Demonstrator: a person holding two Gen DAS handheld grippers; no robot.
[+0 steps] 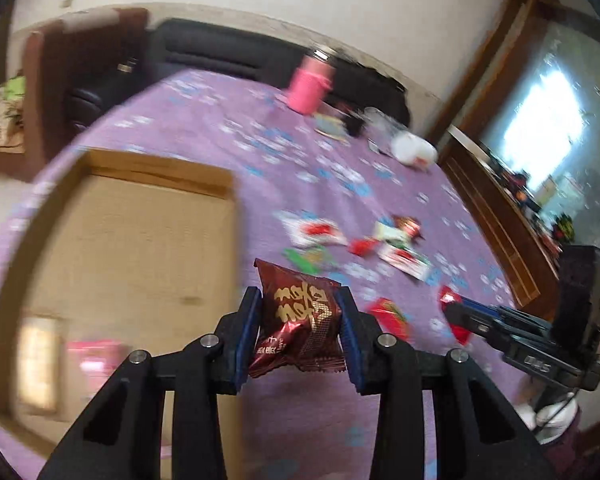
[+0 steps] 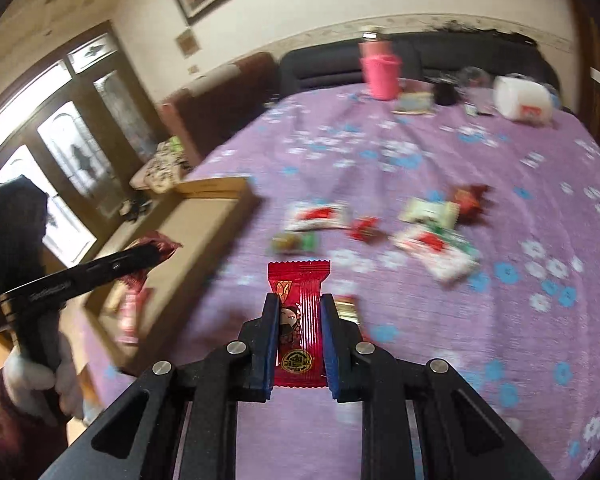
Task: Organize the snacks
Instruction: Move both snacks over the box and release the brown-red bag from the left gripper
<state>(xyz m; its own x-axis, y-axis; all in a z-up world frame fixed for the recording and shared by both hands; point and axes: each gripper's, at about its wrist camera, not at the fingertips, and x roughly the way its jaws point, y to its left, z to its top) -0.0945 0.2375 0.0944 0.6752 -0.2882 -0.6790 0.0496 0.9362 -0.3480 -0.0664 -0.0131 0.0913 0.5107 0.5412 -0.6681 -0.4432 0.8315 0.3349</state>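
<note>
Pink packet (image 1: 96, 360) in cardboard box (image 1: 148, 168).

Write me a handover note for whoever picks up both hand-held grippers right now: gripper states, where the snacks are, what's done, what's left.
Left hand-held gripper: shut on a dark red snack packet, held beside the cardboard box.
Right hand-held gripper: shut on a bright red candy packet, above the purple tablecloth.
Done: at least one pink packet lies in the box.
Left: drop both held packets in, then collect the loose snacks spread on the cloth.
</note>
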